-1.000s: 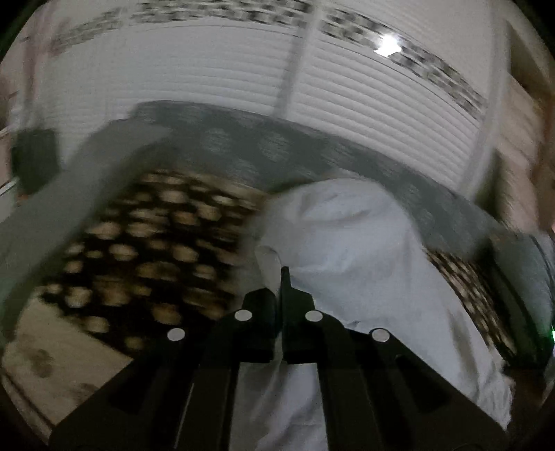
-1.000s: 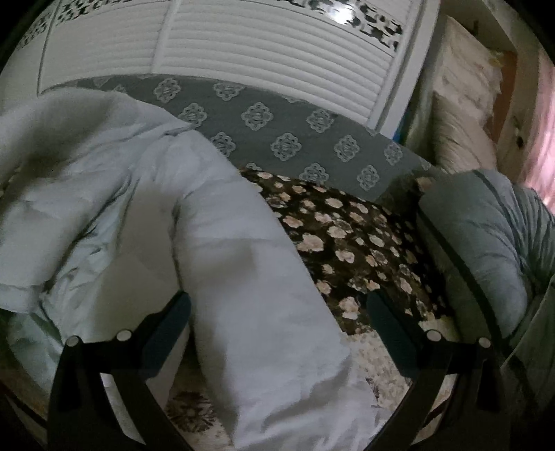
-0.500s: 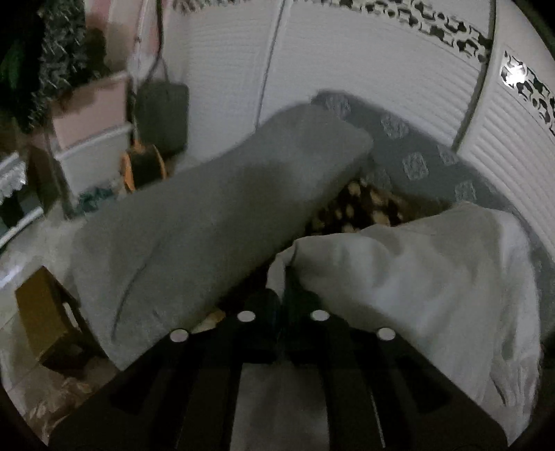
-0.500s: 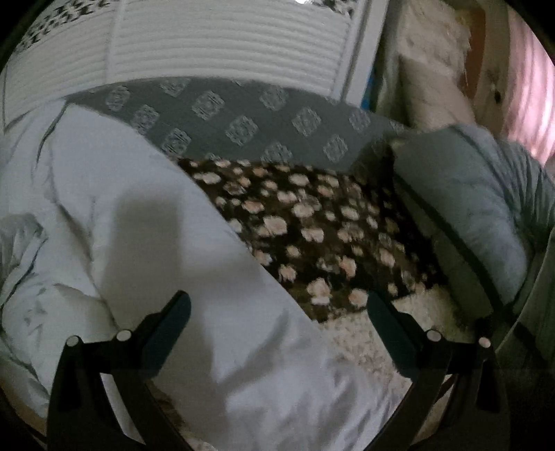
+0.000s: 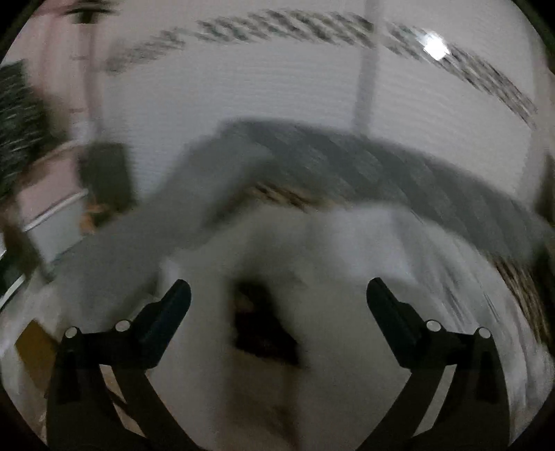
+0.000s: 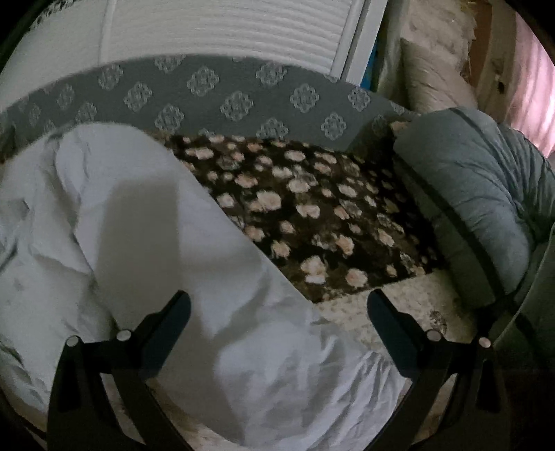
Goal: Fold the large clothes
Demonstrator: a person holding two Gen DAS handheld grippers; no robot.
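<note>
A large white garment (image 6: 215,277) lies crumpled across a sofa, over a dark flowered blanket (image 6: 312,215). In the blurred left wrist view the same white garment (image 5: 347,270) spreads below my left gripper (image 5: 277,295). Its jaws are opening and stand wide apart, with no cloth pinched between the pads. My right gripper (image 6: 277,305) hangs open over the garment's lower right edge, its fingers apart from the cloth.
The grey patterned sofa back (image 6: 236,97) runs behind the blanket. A grey padded cushion (image 6: 478,194) sits at the sofa's right end. A long grey bolster (image 5: 166,222) lies at the left. White slatted doors (image 6: 225,24) stand behind.
My left gripper, earlier shut on a fold of the white garment, has opened wide and let it go, swinging left and back. The right gripper drifted right along the garment, staying open.
</note>
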